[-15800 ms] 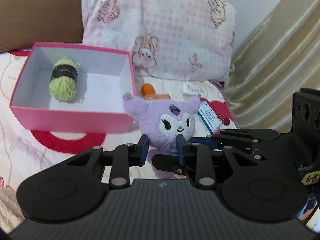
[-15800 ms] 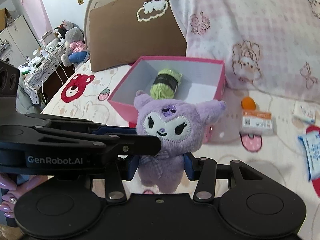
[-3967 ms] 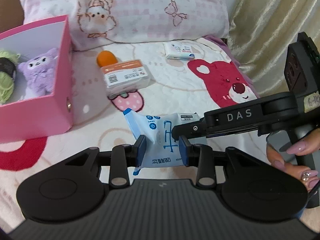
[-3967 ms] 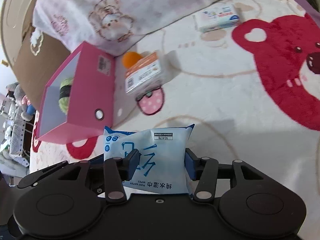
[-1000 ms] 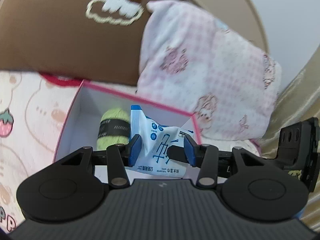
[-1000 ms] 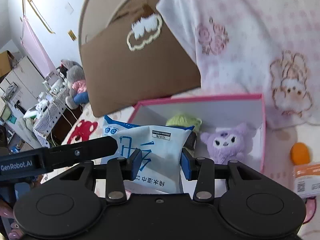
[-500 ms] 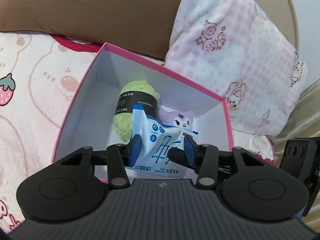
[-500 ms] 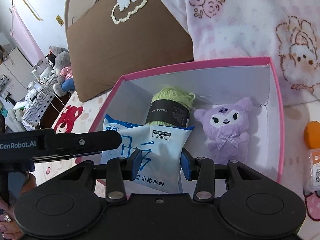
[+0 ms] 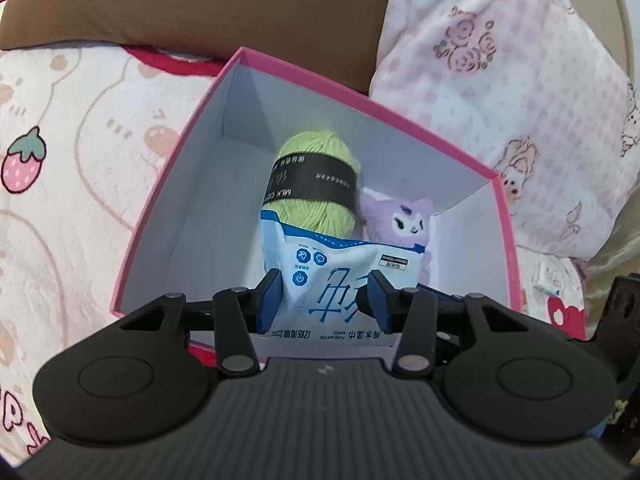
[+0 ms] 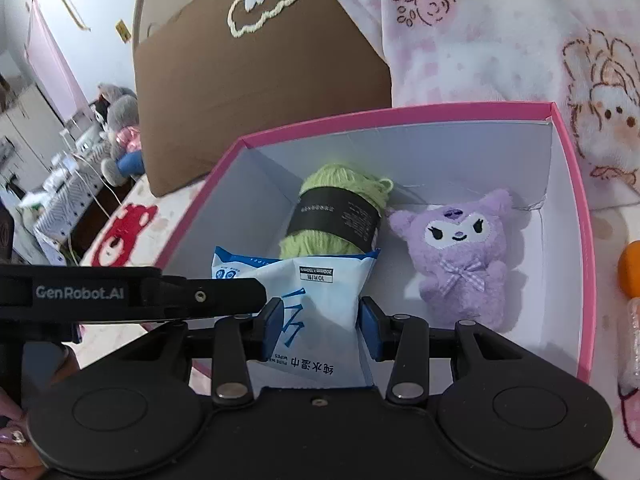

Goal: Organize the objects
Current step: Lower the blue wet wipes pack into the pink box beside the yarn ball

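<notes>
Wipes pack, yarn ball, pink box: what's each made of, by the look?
Wipes pack: soft plastic film, slightly glossy; it creases and has crimped end seals.
Yarn ball: wool or acrylic fibre, matte and fuzzy, with a dark paper band.
Pink box: likely paperboard, with a matte white lining, thin folded walls and sharp corners.

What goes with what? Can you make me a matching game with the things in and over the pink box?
Things:
1. yarn ball
2. plush toy
3. wipes packet
4. pink box

Descriptions:
A. purple, lying in the box with a checked bow
B. white inside, open at the top
C. blue and white, held between the jaws of both grippers
D. green, with a black band round it

Pairs: 1-D, 2-A, 3-C, 4-B
</notes>
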Demonstrator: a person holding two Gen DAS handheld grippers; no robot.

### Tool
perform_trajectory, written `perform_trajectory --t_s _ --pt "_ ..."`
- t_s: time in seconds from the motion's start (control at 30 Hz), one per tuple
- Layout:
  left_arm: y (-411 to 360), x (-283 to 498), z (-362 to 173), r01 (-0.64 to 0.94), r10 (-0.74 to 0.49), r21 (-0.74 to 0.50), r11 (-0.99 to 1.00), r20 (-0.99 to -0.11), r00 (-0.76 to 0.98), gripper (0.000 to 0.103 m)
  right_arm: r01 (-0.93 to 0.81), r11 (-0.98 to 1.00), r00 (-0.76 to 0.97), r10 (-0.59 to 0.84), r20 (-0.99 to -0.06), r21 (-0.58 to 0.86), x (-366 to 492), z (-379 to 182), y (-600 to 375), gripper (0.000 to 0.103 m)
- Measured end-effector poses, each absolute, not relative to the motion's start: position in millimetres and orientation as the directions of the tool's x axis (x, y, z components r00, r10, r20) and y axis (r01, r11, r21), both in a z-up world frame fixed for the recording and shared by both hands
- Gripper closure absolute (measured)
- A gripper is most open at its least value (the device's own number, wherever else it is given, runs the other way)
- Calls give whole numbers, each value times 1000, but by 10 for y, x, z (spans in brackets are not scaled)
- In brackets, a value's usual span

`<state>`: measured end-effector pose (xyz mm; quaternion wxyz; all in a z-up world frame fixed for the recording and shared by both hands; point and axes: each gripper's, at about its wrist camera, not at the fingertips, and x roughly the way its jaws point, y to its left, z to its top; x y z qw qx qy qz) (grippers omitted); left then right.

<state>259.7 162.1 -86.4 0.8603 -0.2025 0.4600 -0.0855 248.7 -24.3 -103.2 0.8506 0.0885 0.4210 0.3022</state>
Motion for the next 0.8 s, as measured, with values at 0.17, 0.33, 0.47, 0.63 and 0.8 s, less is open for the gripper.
perform_trajectory --t_s 0.17,0.33,0.47,0.63,0.8 --pt "1575 2618 -929 -45 -272 -360 932 -776 569 59 -434 801 445 588 -675 412 2500 -1136 -229 72" --pt "1545 2648 -1000 -32 -254 -328 944 -785 565 59 -419 804 446 588 -675 423 2516 -1167 -240 74" --pt "1545 2678 -1046 -35 -267 -345 938 -782 562 59 -406 815 455 573 -682 413 2521 -1190 -239 74" --pt "1525 2696 -1076 -32 -249 -321 947 -792 557 59 -404 819 444 565 -695 408 2572 -1216 -218 75" --pt "1514 2726 -1132 -37 -222 -290 956 -804 552 59 -404 832 435 540 -721 380 2562 -1262 -183 76"
